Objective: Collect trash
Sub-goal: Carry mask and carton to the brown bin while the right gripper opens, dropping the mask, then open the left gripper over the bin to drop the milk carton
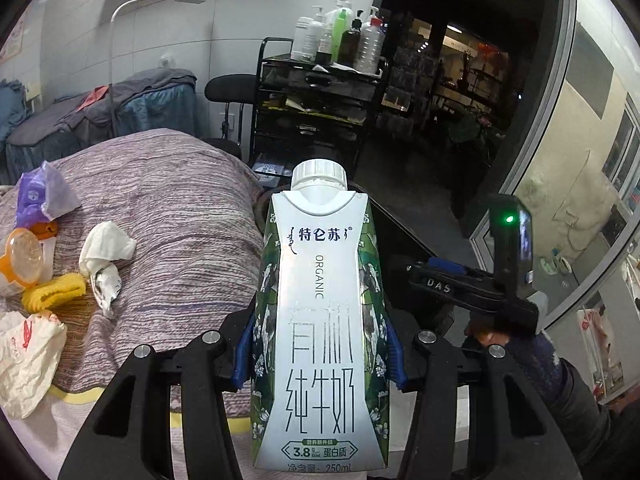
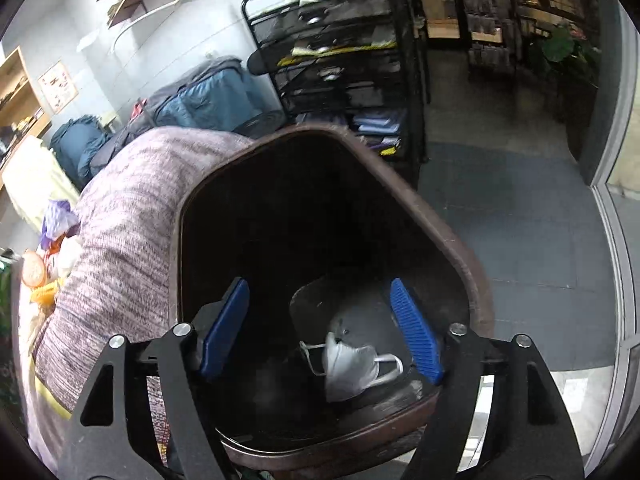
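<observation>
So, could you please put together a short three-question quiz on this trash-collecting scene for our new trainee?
1. True or false: the left gripper is shut on the milk carton.
2. What lies inside the brown bin? A) a face mask B) a banana peel C) a glass jar
3. Fill in: the right gripper hangs open over the ____.

Key: 1 true. 2 A, the white face mask. 3 bin.

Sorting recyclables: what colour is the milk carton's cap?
White; the milk carton cap shows best in the left wrist view.
</observation>
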### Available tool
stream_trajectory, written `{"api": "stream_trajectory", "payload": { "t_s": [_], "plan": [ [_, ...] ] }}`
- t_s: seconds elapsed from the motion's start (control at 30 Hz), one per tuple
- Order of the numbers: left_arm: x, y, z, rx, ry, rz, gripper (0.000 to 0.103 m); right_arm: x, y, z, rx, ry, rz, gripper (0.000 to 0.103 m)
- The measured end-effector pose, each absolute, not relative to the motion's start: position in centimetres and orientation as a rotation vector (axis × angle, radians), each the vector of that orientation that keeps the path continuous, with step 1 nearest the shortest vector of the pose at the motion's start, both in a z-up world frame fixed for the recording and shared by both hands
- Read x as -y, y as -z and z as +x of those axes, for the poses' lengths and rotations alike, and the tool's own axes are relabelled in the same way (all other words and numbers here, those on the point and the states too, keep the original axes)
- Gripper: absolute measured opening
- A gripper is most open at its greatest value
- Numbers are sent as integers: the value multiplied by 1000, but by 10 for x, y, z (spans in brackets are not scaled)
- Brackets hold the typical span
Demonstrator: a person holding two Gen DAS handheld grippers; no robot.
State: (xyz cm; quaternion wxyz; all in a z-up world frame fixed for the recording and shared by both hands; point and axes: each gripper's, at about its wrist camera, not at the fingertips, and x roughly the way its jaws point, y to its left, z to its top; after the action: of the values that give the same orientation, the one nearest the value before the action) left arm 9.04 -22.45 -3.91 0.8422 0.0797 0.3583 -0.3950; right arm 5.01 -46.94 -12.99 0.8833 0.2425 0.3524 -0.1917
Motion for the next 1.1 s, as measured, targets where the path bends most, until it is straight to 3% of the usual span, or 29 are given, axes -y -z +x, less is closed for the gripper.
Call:
{"api": "stream_trajectory", "payload": {
  "t_s": [0.2, 1.1],
  "plan": [
    [254, 44, 92, -769, 860, 216, 50, 476, 106, 33, -641, 486, 487, 85],
    [372, 111, 119, -972, 860, 435, 50, 531, 92, -4, -535, 652, 559, 88]
  ]
}}
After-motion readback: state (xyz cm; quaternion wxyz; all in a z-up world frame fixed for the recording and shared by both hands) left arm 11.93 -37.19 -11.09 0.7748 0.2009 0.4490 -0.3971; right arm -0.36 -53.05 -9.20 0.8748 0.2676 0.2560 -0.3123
